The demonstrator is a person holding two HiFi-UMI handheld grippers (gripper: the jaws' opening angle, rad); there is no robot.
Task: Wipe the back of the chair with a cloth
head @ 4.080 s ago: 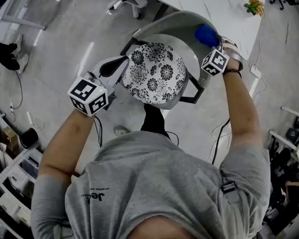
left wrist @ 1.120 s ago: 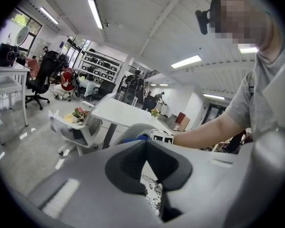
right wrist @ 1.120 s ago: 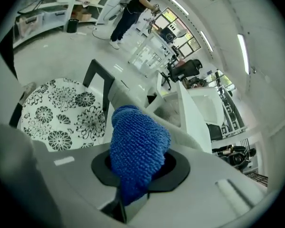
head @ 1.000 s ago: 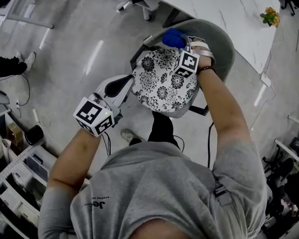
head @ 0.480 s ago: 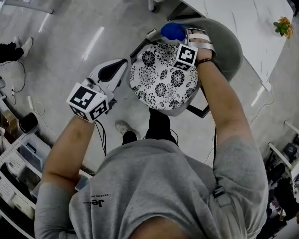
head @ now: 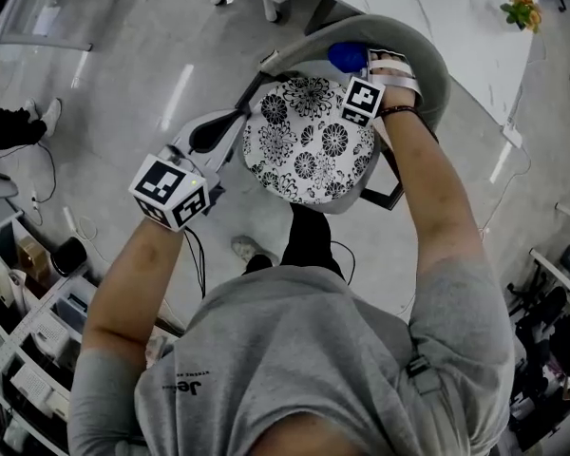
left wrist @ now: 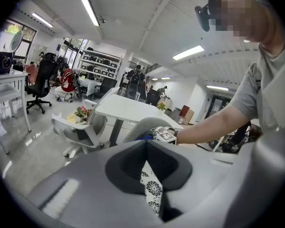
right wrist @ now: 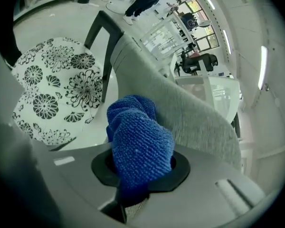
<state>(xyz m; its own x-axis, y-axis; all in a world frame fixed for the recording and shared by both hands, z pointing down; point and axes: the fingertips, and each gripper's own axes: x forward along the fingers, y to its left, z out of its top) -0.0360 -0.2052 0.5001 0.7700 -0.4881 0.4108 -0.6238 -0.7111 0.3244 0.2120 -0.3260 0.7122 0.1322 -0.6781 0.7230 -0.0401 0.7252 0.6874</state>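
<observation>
While we look steeply down from the head view, we see a person in a grey T-shirt [head: 294, 369] leaning over a grey chair [head: 435, 65]. The chair sits in the upper middle of the frame. Its round seat cushion [head: 309, 141] carries a black-and-white flower print, and its curved backrest [head: 413, 36] wraps round the upper right of the cushion.

Above the cushion, the right gripper [head: 357, 66] is clenched on a bright blue cloth [head: 346, 56]. In the right gripper view, the bunched cloth fills the space between the jaws and bulges out beyond them. It lies against the inner face of the woven grey backrest, which runs diagonally from the upper middle to the right of that frame. The flowered cushion shows at that frame's left.

At the left of the head view, the left gripper [head: 238, 117] points toward the cushion's left edge and sits just beside it. We cannot tell whether it touches. In the left gripper view, its jaw tips meet with nothing between them. A thin sliver of flowered cushion shows through the narrow slit lower down.

A white table [head: 427, 3] stands behind the chair along the top of the head view. A small pot of flowers [head: 519, 10] sits on it at the upper right.
</observation>
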